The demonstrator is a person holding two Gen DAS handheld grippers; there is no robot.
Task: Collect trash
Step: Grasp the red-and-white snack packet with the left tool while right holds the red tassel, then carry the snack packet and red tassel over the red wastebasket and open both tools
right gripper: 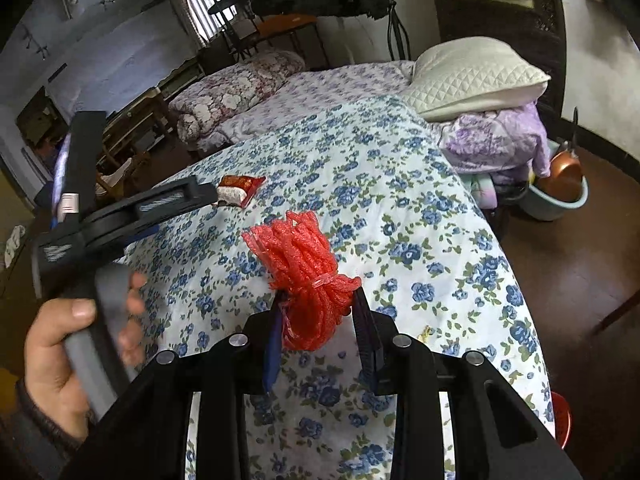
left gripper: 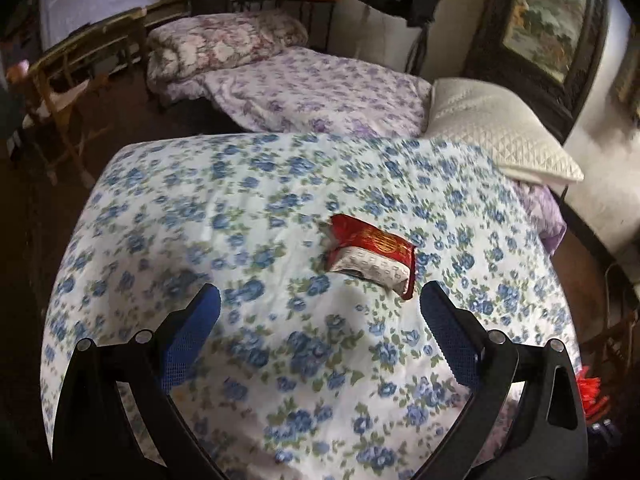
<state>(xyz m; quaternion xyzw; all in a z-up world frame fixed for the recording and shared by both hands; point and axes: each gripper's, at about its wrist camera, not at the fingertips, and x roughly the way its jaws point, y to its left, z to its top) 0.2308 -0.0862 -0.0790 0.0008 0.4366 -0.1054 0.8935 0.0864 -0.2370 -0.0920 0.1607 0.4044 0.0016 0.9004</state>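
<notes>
A crumpled red and white wrapper lies on the blue-flowered quilt, just beyond my left gripper and nearer its right finger. That gripper is open with nothing between its blue pads. In the right wrist view my right gripper is shut on a bundle of red foam netting, held above the quilt. The same wrapper shows far left there, beside the left gripper's black body, which a hand holds by its grey handle.
A white quilted pillow and a purple-flowered cover lie beyond the quilt. A folded purple blanket sits at the bed's right edge, with a blue bucket holding a copper pan on the dark floor. Wooden chairs stand left.
</notes>
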